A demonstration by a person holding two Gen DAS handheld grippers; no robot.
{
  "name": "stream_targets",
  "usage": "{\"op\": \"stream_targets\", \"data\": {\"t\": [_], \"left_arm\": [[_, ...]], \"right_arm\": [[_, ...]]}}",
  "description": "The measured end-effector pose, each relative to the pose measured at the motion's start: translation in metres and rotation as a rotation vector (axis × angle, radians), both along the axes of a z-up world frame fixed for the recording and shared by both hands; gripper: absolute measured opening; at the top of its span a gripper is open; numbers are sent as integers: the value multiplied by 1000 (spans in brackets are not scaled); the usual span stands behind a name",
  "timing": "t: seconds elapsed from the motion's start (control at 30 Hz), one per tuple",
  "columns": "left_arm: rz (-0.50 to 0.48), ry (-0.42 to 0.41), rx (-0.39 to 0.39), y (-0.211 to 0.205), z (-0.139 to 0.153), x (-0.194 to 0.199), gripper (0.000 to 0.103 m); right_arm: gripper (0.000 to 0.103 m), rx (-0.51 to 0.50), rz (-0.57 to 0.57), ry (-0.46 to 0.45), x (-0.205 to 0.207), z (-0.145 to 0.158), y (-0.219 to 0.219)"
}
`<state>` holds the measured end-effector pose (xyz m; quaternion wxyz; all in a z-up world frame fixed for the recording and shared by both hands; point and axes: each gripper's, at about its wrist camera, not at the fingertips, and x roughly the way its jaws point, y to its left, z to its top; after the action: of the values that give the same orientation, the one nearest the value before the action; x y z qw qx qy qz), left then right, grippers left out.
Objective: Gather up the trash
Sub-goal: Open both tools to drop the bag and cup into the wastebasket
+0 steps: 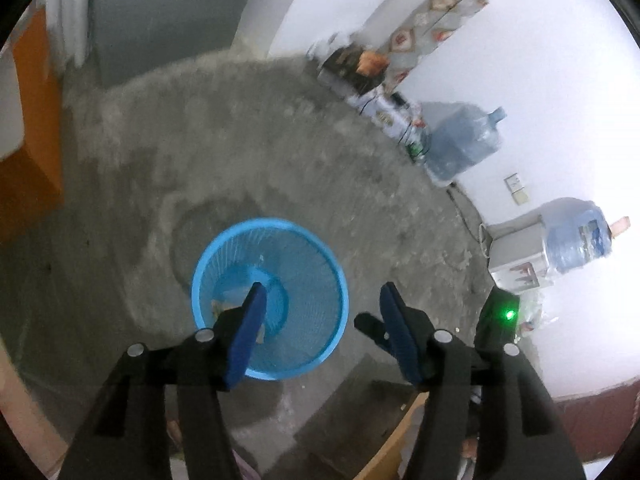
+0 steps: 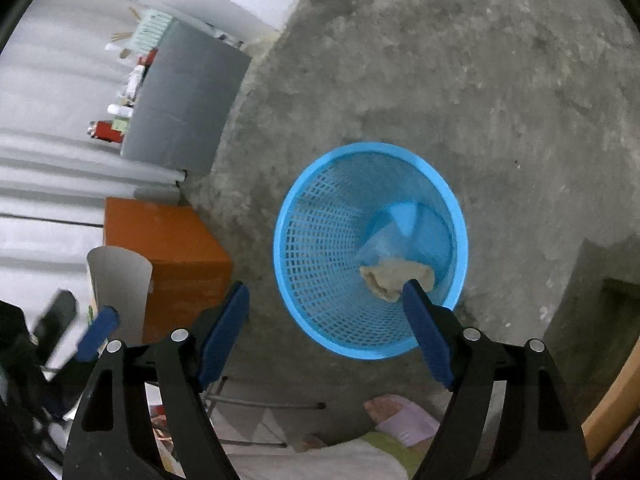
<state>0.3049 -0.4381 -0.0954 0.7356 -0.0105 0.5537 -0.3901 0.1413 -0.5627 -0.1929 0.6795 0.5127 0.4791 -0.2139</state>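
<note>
A blue mesh basket (image 1: 316, 264) (image 2: 320, 240) stands on the concrete floor below both grippers. At its bottom lie a crumpled beige paper (image 2: 396, 276) and a pale blue plastic piece (image 2: 400, 220); a tan scrap (image 1: 224, 306) shows there in the left wrist view. My left gripper (image 1: 323, 288) hangs open over the basket's right rim, with nothing between its fingers. My right gripper (image 2: 325, 286) is open too, its right finger over the basket and nothing held. In the right wrist view a white paper cup (image 2: 120, 284) shows at the far left beside a blue finger (image 2: 98, 332) of the left gripper; I cannot tell whether they touch.
An orange cabinet (image 2: 180, 256) (image 1: 32, 140) stands left of the basket, a grey cabinet (image 2: 188, 100) behind it. Water jugs (image 1: 464, 140) and a dispenser (image 1: 520, 256) line the wall. A person's sandalled foot (image 2: 400, 416) is near the basket. A concrete step (image 2: 600, 280) rises at right.
</note>
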Motion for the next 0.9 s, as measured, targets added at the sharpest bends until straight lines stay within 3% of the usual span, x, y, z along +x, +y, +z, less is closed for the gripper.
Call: {"op": "stream_targets", "data": {"t": [0.13,0.2,0.37,0.47,0.63,0.9], "left_arm": [[-22,-64,-91,22,41,-25,77],[-51,-112,-124,36,59,-41,81],[-104,-253,-146,80,99,-87,92],[-91,-282,-159,109,115,-105,97],[-11,-356,-217,174,143,-135,97],[198,-375,-260,279,165,-171,97]], "right_arm": [[75,-148,41,-55,-13,47,18],[75,-225,60,-89,-19,71,29],[83,-445,129,-180,-38,138,68],[88,-547,149,-213,-47,170,89],[94,-685,192,-214,-46,207,123],[95,-748,294,-294,-39,247,180]]}}
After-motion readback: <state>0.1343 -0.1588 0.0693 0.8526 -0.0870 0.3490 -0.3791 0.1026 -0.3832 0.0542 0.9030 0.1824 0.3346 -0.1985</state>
